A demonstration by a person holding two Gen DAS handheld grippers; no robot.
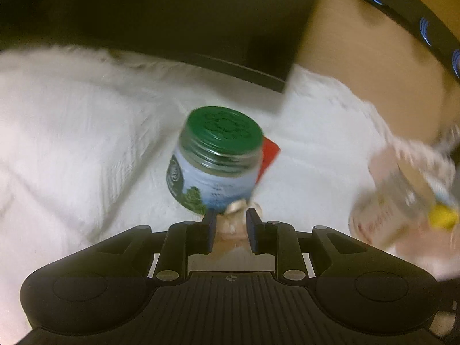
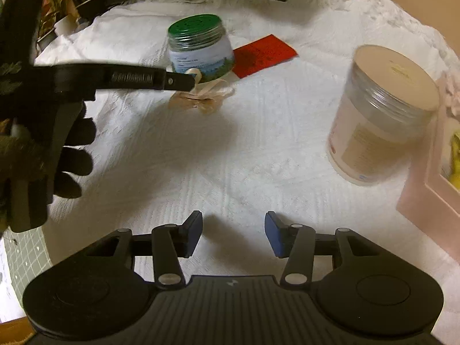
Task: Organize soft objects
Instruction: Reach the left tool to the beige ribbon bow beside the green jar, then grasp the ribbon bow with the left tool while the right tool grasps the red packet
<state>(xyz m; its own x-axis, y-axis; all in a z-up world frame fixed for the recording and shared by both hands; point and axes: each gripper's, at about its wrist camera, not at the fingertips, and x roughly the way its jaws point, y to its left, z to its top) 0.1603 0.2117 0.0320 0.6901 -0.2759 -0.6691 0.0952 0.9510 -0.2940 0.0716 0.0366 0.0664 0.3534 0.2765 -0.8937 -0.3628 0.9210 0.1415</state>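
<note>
A small beige pouch with a ribbon bow [image 2: 198, 97] lies on the white cloth [image 2: 230, 158] in front of a green-lidded jar [image 2: 199, 47]. My left gripper [image 1: 231, 221] reaches it from the left in the right wrist view [image 2: 191, 82]; its blue pads stand narrowly apart around the pouch [image 1: 231, 224], touching the ribbon. Whether they pinch it is unclear. The green-lidded jar [image 1: 217, 158] stands right behind the pouch. My right gripper [image 2: 233, 230] is open and empty, low over the cloth, well short of the pouch.
A red card [image 2: 263, 54] lies beside the jar. A large clear jar with a beige lid [image 2: 382, 112] stands at right, also in the left wrist view [image 1: 402, 192]. A pink frame [image 2: 431, 178] is at the far right. A dark box [image 1: 184, 20] sits behind.
</note>
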